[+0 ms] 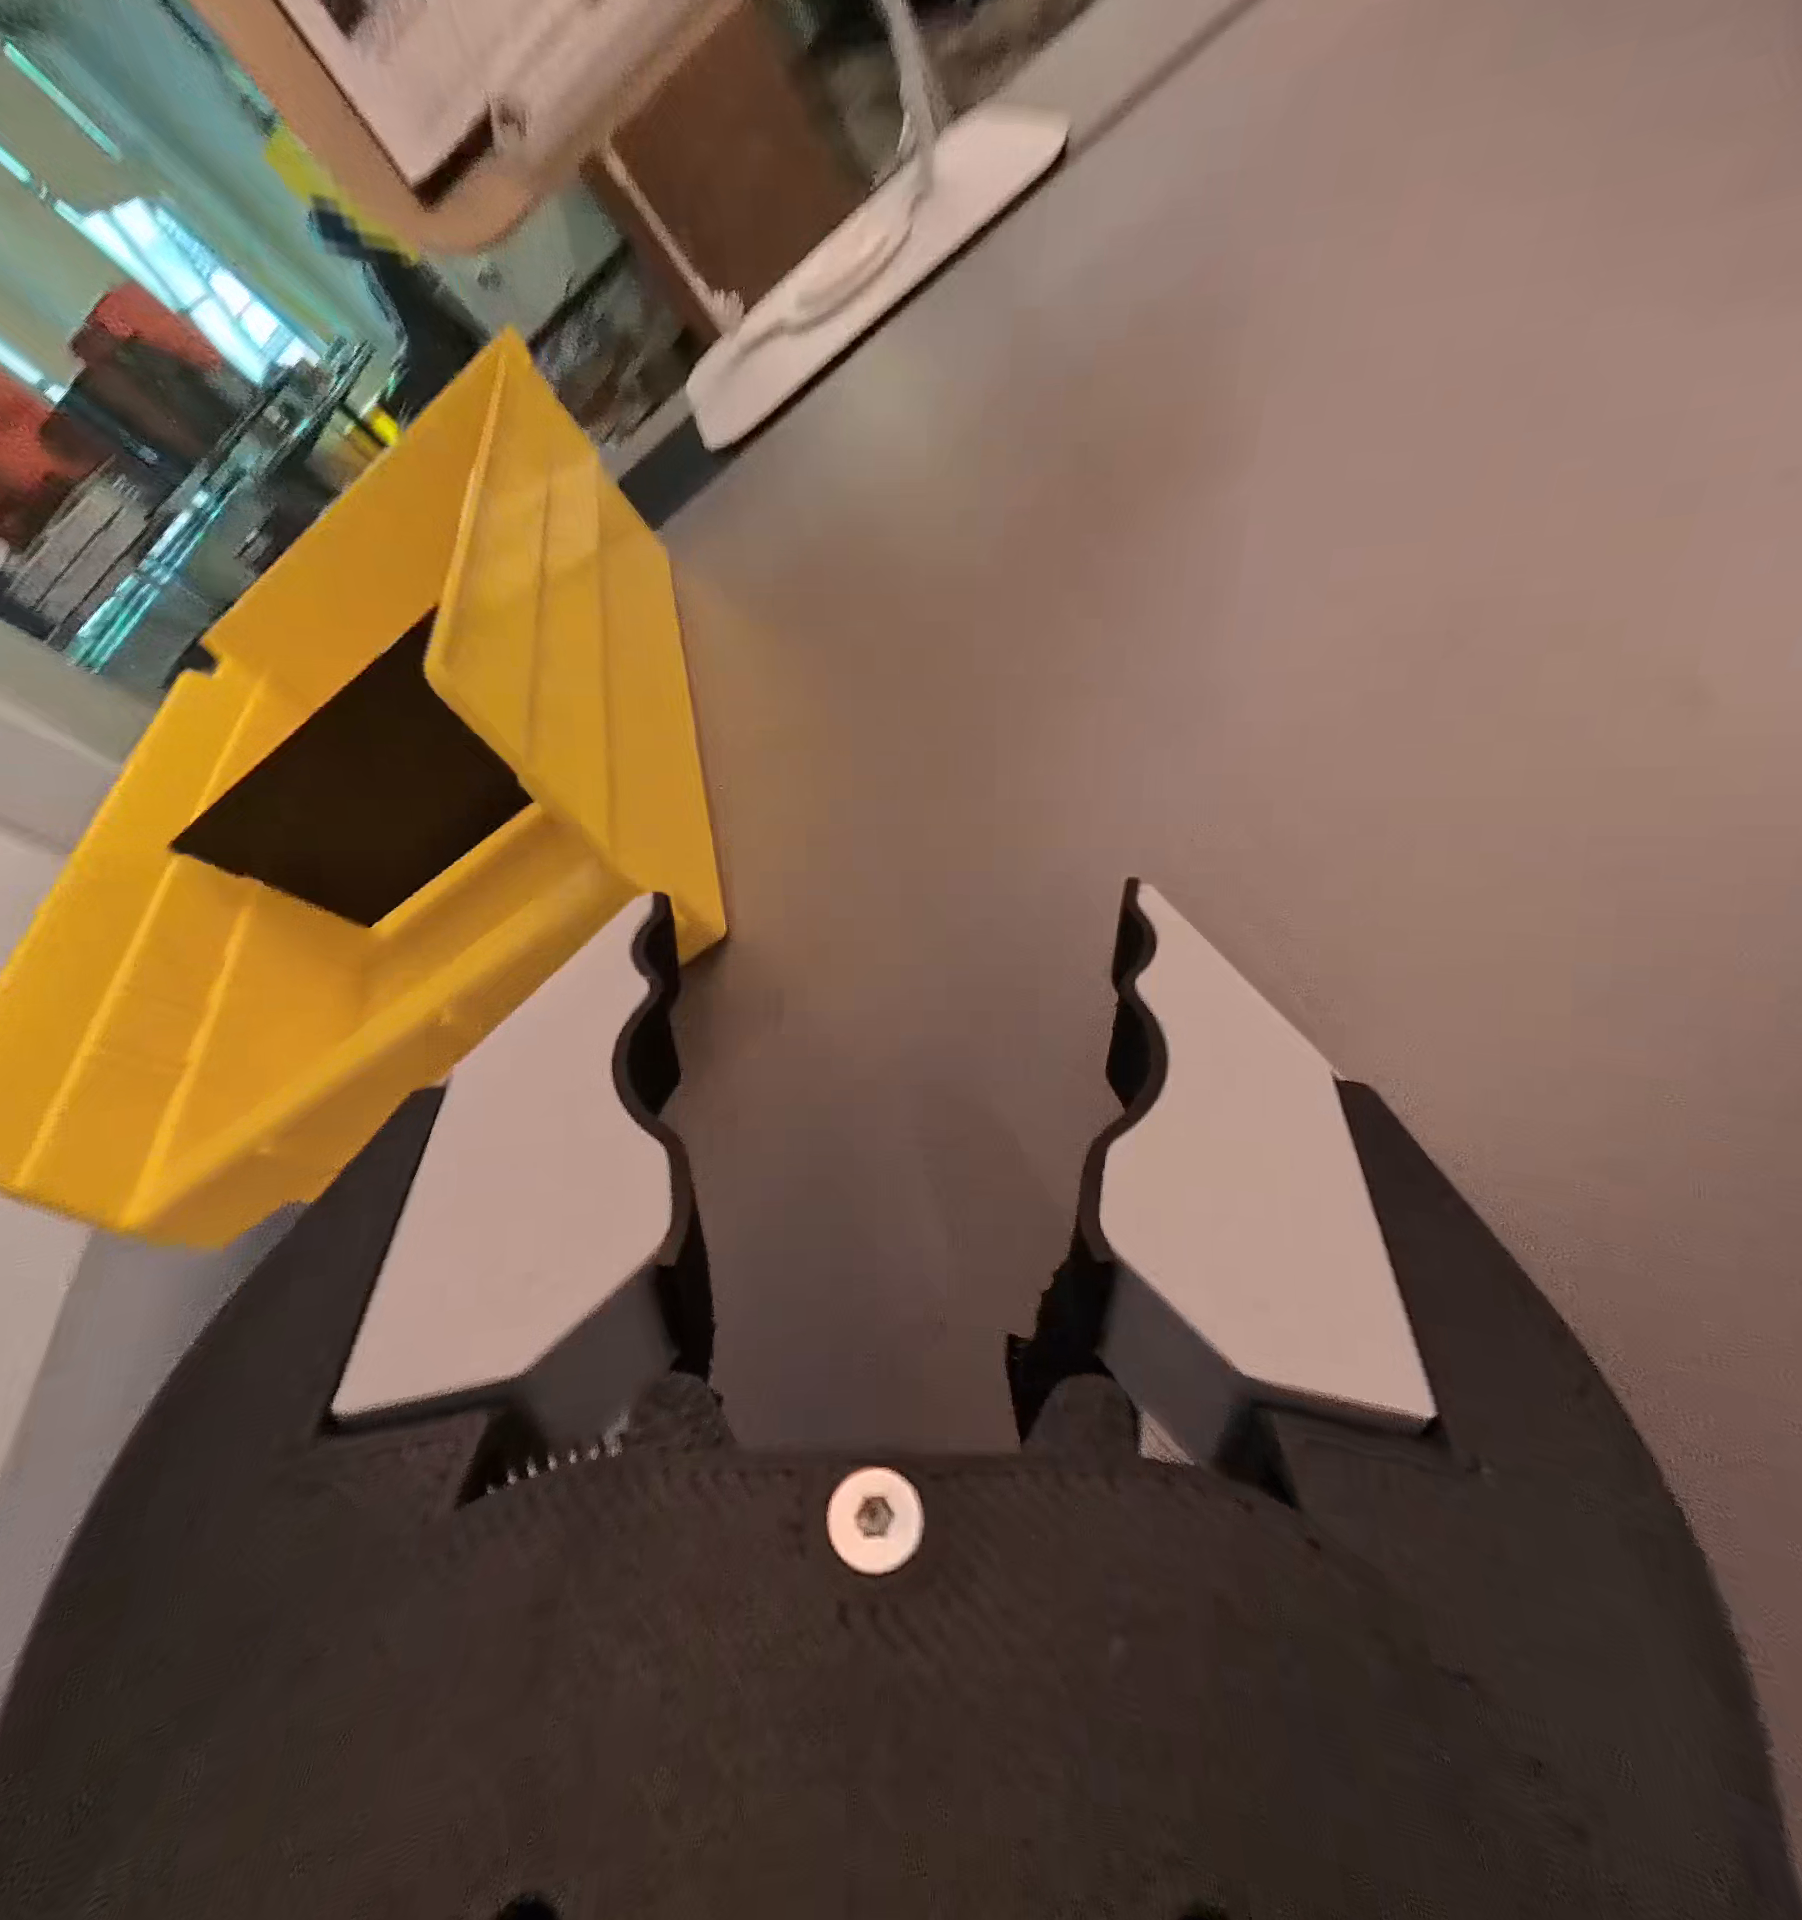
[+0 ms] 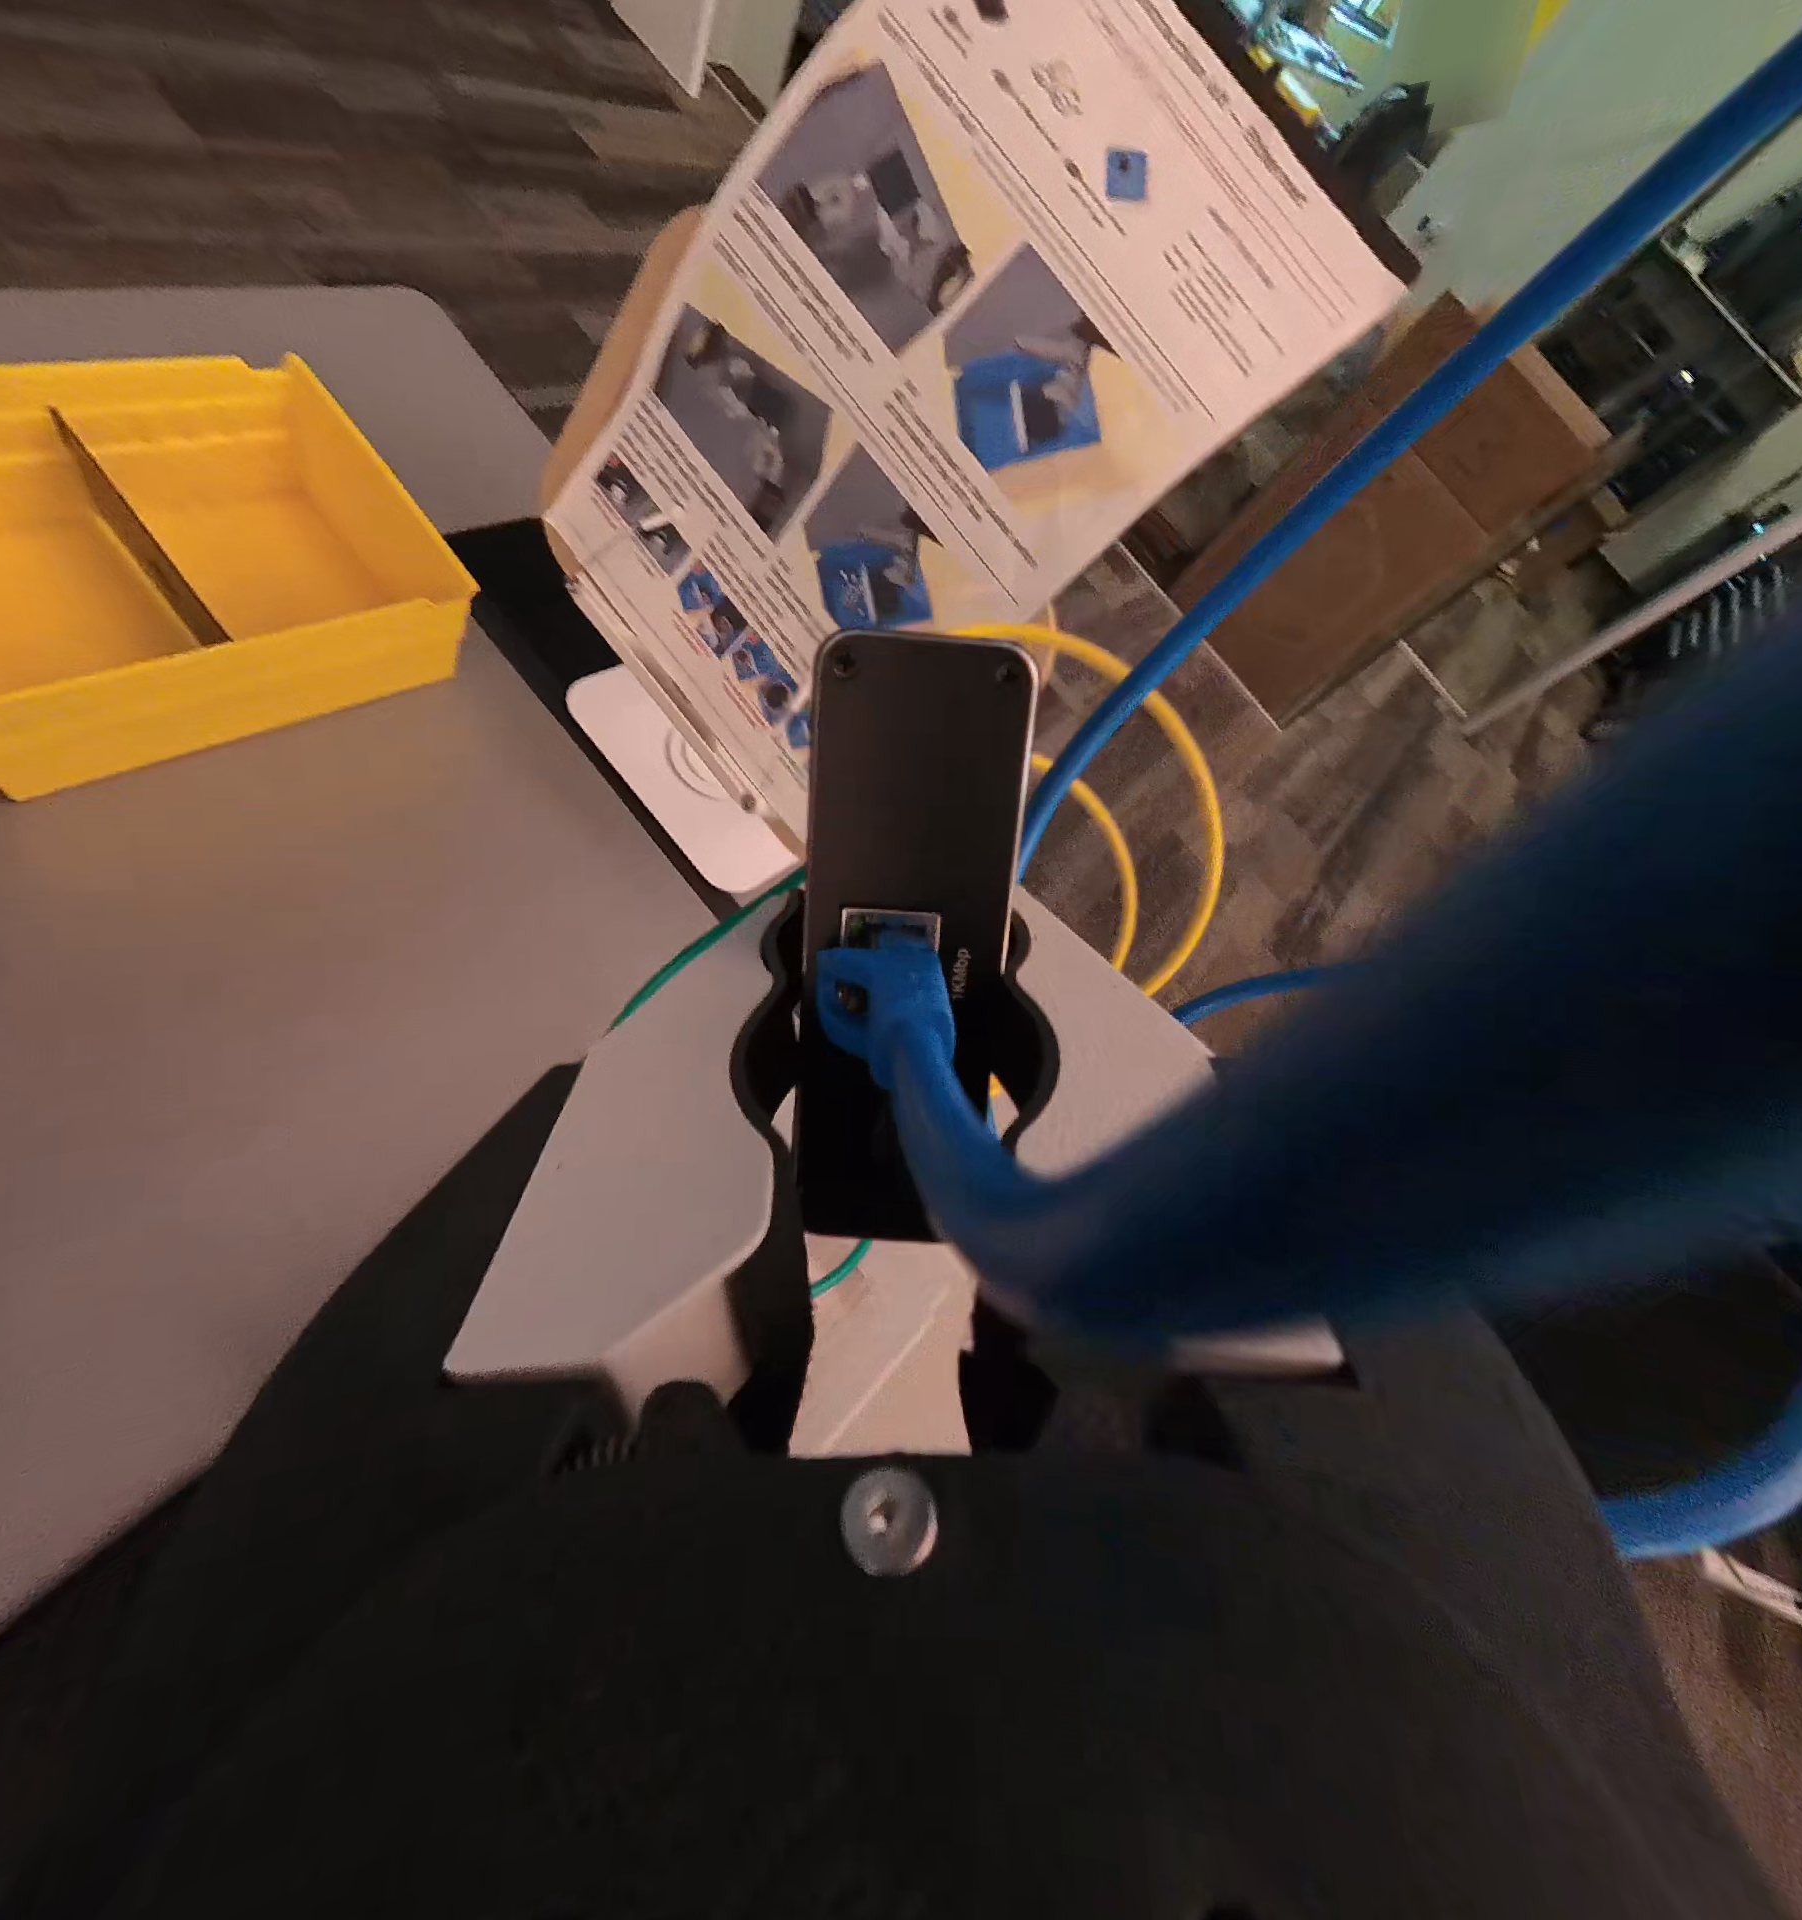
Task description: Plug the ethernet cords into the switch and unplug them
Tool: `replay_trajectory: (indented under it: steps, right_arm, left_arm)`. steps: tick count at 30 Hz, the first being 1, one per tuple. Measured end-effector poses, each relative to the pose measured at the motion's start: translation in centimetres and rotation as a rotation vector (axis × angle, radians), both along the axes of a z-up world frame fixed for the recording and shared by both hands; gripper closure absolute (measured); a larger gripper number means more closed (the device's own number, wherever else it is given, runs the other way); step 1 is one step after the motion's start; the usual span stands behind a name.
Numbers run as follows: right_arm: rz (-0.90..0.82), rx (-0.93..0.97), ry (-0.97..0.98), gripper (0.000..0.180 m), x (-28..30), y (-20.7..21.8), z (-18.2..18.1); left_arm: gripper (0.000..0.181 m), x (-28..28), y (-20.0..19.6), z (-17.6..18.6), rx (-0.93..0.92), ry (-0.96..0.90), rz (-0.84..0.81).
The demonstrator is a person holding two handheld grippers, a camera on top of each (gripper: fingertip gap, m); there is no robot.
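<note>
In the right wrist view my right gripper (image 2: 902, 935) is shut on a slim black switch (image 2: 918, 790) and holds it upright above the table edge. A blue ethernet cord (image 2: 928, 1070) is plugged into the switch's port; its cable loops off to the right, and a blurred blue length runs close to the camera. A yellow cord (image 2: 1188, 790) and a thin green cord (image 2: 689, 951) hang behind the switch. In the left wrist view my left gripper (image 1: 897, 914) is open and empty, low over the grey table (image 1: 1292, 727). No cord or switch shows in that view.
A yellow divided bin (image 2: 180, 561) sits on the table at the left; it also shows in the left wrist view (image 1: 377, 831) beside my left finger. A printed instruction sheet on a white stand (image 2: 938, 364) stands at the table's far edge. Floor and shelves lie beyond. Across from one pair of fingers to the other is roughly 55 cm.
</note>
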State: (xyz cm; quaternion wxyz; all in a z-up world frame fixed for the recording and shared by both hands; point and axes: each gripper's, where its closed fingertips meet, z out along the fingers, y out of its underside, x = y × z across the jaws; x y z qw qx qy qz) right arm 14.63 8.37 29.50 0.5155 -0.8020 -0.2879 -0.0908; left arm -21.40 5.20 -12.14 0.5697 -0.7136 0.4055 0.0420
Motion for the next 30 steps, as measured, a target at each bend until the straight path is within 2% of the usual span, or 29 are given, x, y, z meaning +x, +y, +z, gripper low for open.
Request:
replay_trajectory:
  steps: [3, 9, 16, 22, 30]
  right_arm:
    - [-0.049, 0.001, 0.003, 0.147, 2.3, -1.2, -0.5]
    - [-0.154, 0.017, -0.017, 0.147, 7.0, -4.0, -1.4]
    - [-0.199, 0.116, -0.042, 0.147, 9.1, -6.3, 1.0]
    - [-0.228, 0.075, -0.145, 0.148, 8.5, -5.5, 2.9]
    - [-0.275, 0.001, -0.274, 0.147, 8.5, -2.2, 5.0]
  left_arm:
    - [0.103, -0.2, 0.4, -0.5, 0.018, 0.063, 0.044]
    - [0.103, -0.3, 0.5, -0.7, -0.018, 0.042, 0.048]
    - [0.102, -0.3, 0.5, -0.6, -0.005, 0.047, 0.050]
    - [0.102, -0.5, 0.5, -0.6, -0.002, 0.048, 0.060]
    - [0.103, -0.6, 0.5, -0.7, -0.006, 0.048, 0.065]
